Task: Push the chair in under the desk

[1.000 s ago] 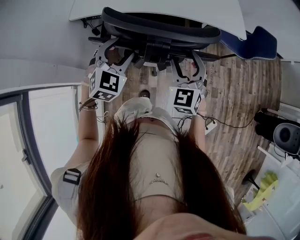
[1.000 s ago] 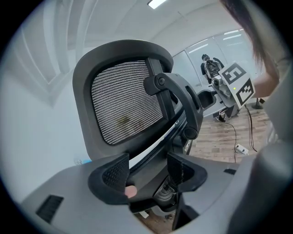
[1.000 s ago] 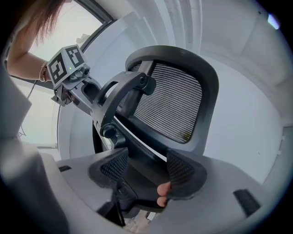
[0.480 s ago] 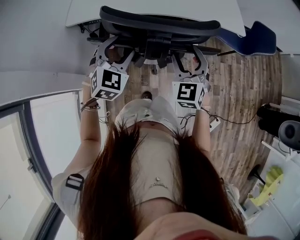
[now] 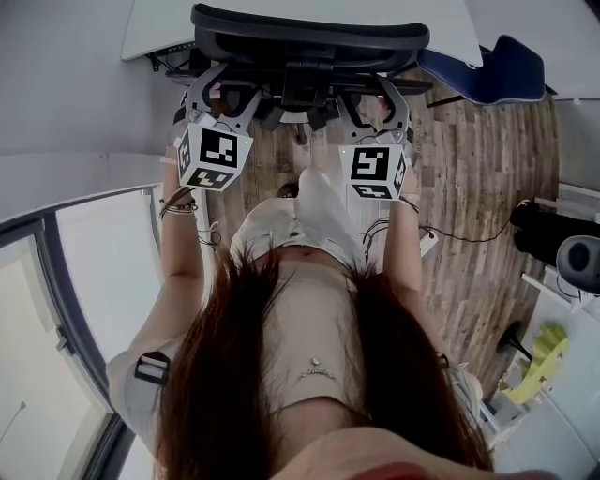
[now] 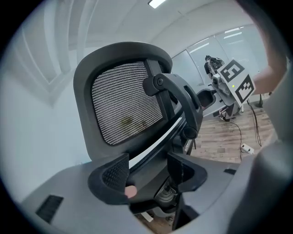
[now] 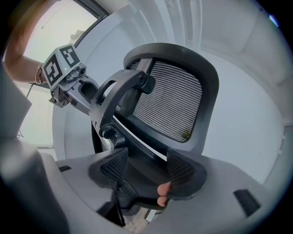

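1. Since it takes up the most room in the head view, I'll start with the wood plank floor (image 5: 469, 187), which runs under everything.
2. White tabletop (image 5: 281, 19) runs along the top of that view.
3. Black mesh-back chair (image 5: 309, 42) has its backrest right at the tabletop's near edge. Whatever's past the backrest is hidden by the tabletop.
4. Blue seat (image 5: 487, 70) is off to the right, apart from the black one.
5. Left gripper (image 5: 222, 94) is up at the left side of the chair's back. Its own view shows the jaws spread wide, with the dark lower back frame sitting between them. Can't tell if the pads actually touch it.
6. Right gripper (image 5: 375, 108) is the same deal on the right side: jaws spread, frame between them.
7. Marker cubes (image 5: 214, 155) face up at the head camera.
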The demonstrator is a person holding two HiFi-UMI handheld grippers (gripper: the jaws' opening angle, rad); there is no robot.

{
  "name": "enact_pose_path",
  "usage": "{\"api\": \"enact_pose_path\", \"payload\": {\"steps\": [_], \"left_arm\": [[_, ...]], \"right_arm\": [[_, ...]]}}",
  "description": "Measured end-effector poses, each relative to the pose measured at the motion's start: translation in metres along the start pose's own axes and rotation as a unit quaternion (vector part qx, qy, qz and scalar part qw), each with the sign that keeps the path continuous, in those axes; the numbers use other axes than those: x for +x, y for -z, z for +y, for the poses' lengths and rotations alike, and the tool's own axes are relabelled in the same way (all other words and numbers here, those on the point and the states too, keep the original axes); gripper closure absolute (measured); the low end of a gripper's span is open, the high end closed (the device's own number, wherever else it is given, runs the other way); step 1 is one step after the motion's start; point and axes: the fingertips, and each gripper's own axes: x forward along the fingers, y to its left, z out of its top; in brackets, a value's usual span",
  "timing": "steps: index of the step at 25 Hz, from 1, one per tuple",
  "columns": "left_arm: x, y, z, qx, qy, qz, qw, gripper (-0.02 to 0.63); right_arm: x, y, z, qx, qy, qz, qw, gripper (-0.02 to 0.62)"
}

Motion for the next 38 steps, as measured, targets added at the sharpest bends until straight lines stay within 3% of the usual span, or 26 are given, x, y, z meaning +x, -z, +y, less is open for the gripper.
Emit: {"api": "enact_pose_path", "payload": {"steps": [38], "left_arm": [[0.042, -0.015, 0.017, -0.016, -0.019, 0.018, 0.9995, 0.356]], "right_arm": [[0.044, 0.004, -0.035, -0.002, -0.018, -0.011, 1.0, 0.327]]}}
